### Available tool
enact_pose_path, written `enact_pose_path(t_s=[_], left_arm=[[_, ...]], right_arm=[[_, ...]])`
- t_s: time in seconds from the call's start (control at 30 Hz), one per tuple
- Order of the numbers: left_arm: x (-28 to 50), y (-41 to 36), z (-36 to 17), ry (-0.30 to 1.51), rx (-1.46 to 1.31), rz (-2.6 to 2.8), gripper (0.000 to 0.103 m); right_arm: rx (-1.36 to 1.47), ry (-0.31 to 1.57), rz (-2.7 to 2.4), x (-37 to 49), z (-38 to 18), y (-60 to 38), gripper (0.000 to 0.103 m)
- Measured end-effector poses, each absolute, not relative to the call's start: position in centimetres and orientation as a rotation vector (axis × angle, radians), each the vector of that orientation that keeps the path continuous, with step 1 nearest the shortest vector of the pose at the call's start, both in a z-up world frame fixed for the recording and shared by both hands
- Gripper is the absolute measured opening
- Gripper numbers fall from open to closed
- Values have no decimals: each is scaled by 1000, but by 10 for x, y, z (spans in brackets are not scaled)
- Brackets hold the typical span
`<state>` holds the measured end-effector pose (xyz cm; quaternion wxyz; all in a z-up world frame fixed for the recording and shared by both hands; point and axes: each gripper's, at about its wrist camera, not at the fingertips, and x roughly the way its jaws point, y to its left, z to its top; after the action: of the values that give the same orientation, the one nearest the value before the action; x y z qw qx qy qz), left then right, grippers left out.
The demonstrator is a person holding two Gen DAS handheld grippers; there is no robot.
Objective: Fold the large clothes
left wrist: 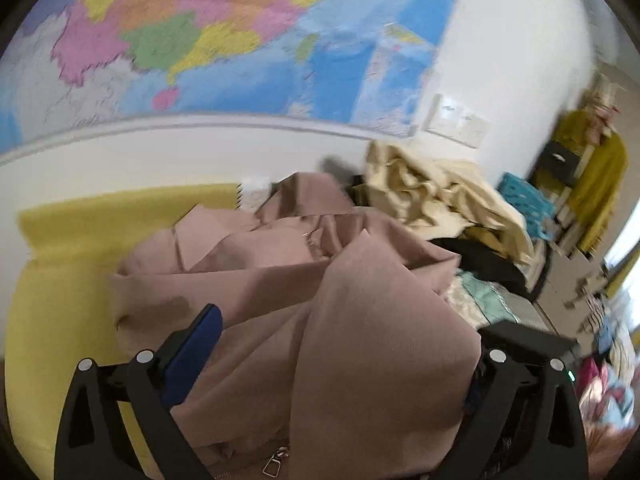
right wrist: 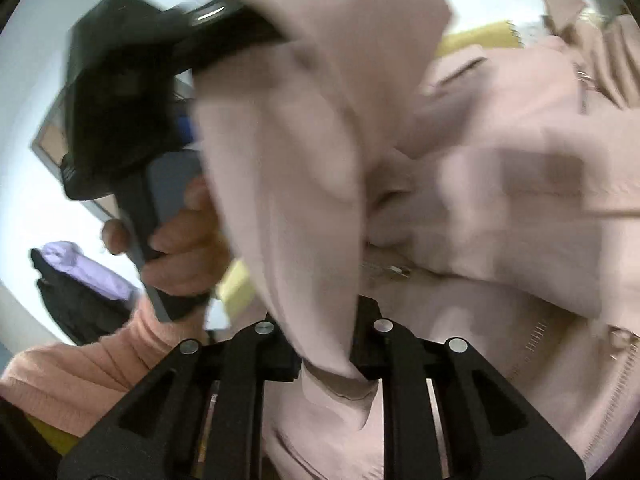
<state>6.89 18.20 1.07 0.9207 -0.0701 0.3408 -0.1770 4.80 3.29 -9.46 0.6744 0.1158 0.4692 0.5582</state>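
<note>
1. Left wrist view: the left gripper [left wrist: 344, 344] stands spread wide, its blue-padded finger [left wrist: 192, 356] lying free against the dusty-pink garment [left wrist: 280, 280]. A fold of that cloth drapes between the jaws, unpinched. The garment lies heaped on a yellow surface [left wrist: 52, 280], with a cream cloth [left wrist: 432, 196] piled behind it under a wall map [left wrist: 200, 40].
2. Right wrist view: the right gripper [right wrist: 326, 360] is nearly closed, pinching a hanging fold of the pink garment [right wrist: 500, 200]. The person's hand [right wrist: 180, 256] grasps the other gripper's handle on the left.

Left gripper [left wrist: 340, 344] jaws spread wide; right gripper [right wrist: 326, 344] jaws nearly together.
</note>
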Motion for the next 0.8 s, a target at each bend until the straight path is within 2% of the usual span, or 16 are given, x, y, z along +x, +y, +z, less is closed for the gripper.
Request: enact_pose_path(t_s=[0.07, 0.13, 0.23, 0.33, 0.37, 0.43, 0.47, 0.5, 0.57, 0.6, 0.73, 0.8], left_arm=[[60, 182, 10, 678, -137, -375, 96], [44, 172, 12, 609, 16, -324, 96], [25, 161, 9, 538, 186, -253, 96], [13, 152, 6, 527, 254, -292, 96], [11, 147, 4, 530, 272, -312, 96], [7, 144, 2, 534, 272, -350, 96], [5, 141, 0, 536, 277, -361, 95], [4, 140, -1, 521, 303, -316, 96], [-1, 143, -3, 556, 288, -392, 96], [-8, 144, -4, 558, 273, -425, 96], [-42, 150, -5, 516, 306, -484, 96], [-55, 161, -7, 515, 309, -480, 96]], right_arm=[[180, 1019, 1212, 43, -87, 26, 70], [180, 960, 1214, 40, -76, 11, 82], [233, 916, 1233, 46, -63, -17, 82], [338, 929, 1192, 67, -60, -32, 78], [359, 935, 1193, 74, -61, -30, 71], [398, 957, 1201, 85, -61, -18, 64], [420, 973, 1213, 90, -62, -13, 57], [433, 981, 1219, 101, -63, -11, 49], [456, 999, 1250, 109, -65, -5, 9], [451, 1002, 1240, 113, -65, -3, 6], [437, 1038, 1085, 137, -80, -11, 6], [436, 1085, 959, 144, -93, -26, 13]])
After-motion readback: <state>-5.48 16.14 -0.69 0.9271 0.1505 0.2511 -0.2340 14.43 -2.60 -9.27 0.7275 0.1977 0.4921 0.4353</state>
